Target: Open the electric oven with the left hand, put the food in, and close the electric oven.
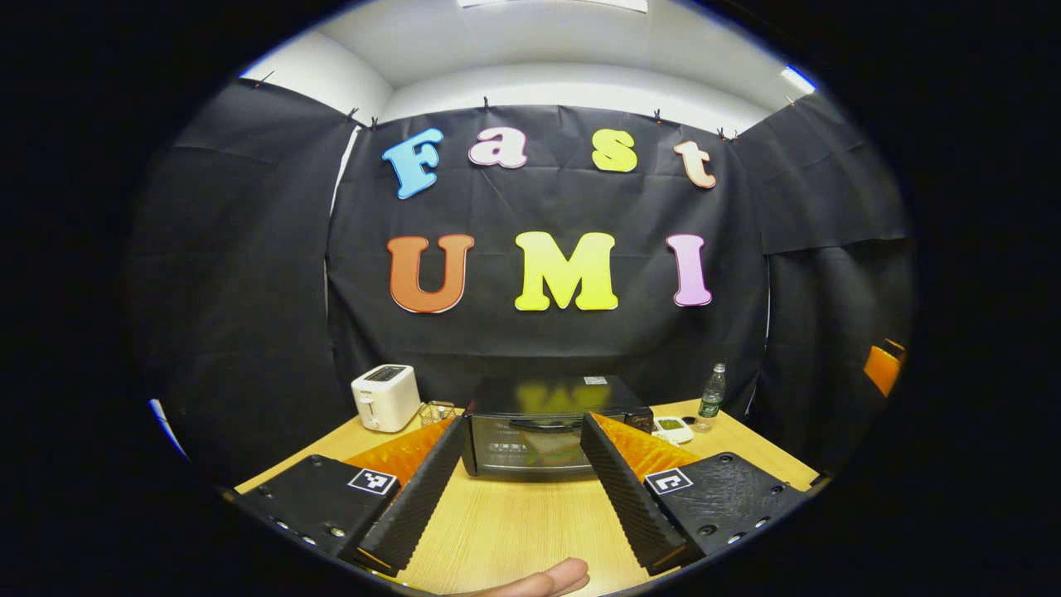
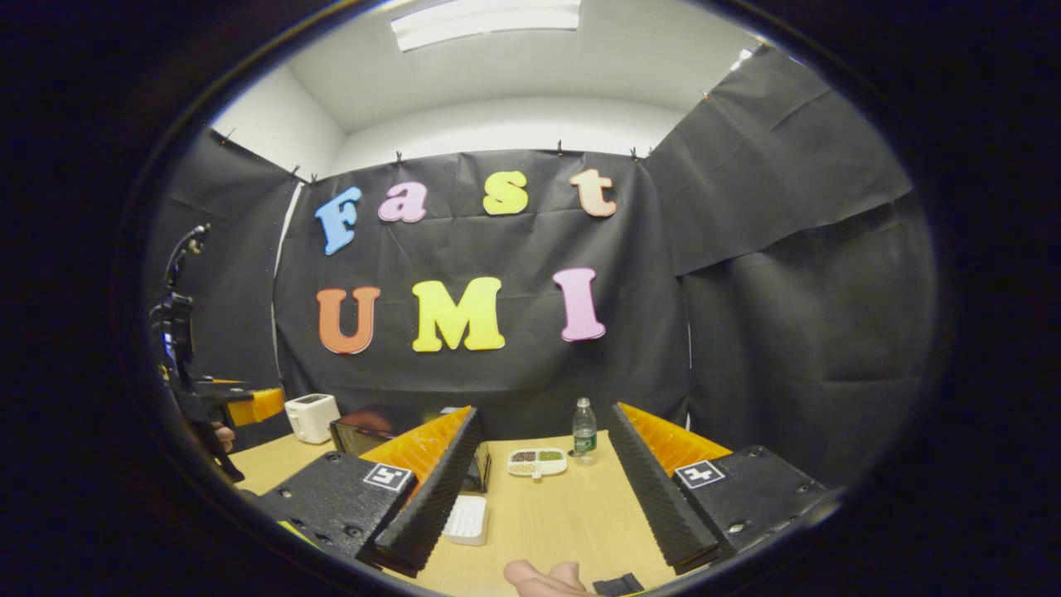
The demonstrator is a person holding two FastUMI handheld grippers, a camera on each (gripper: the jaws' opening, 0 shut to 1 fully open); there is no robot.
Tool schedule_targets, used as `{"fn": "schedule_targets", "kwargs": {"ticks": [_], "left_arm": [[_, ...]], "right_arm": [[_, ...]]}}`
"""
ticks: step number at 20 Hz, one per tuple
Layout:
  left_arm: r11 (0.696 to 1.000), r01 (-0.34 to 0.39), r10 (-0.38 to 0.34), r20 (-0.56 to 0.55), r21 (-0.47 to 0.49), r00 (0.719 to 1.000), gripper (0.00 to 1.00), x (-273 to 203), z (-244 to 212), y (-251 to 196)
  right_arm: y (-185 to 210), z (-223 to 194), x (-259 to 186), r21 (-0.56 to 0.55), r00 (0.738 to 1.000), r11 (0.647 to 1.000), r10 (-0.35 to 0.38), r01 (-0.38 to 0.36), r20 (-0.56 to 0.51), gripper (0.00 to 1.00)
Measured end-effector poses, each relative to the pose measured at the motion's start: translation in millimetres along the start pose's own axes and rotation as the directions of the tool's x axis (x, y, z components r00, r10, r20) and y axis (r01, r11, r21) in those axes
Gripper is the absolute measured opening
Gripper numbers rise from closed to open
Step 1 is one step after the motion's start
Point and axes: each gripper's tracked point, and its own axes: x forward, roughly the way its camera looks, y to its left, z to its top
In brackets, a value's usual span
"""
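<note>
2 tongs spread: left tongs (image 1: 522, 464) face closed oven (image 1: 551, 427); right tongs (image 2: 543, 473) above table (image 2: 564, 514).

A light wooden counter (image 1: 514, 522) carries the black electric oven (image 1: 551, 427), a white toaster (image 1: 385, 397), a water bottle (image 1: 711, 396) and a divided food dish (image 2: 537, 461).

Ceiling light panel (image 2: 485, 25) at upper centre of the right gripper view gives bright, even illumination. Fisheye distortion bends edges. The oven's (image 1: 543, 423) top reflects glare. Focus sharp; shadows soft.
</note>
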Motion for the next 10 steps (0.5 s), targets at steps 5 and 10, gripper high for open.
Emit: {"fn": "schedule_targets", "kwargs": {"ticks": [5, 10], "left_arm": [[1.0, -0.012, 0.012, 0.047, 0.003, 0.999, 0.93, -52.2, 12.6, -4.6], [1.0, -0.009, 0.009, 0.069, 0.0, 0.998, 0.93, -86.1, 3.8, -8.5]], "right_arm": [[16.9, 10.6, -13.3, -0.024, 0.999, 0.999, 0.04, -0.04, 0.016, 1.0], [32.5, 6.3, -25.5, -0.06, 0.996, 0.994, 0.086, -0.086, 0.009, 1.0]]}}
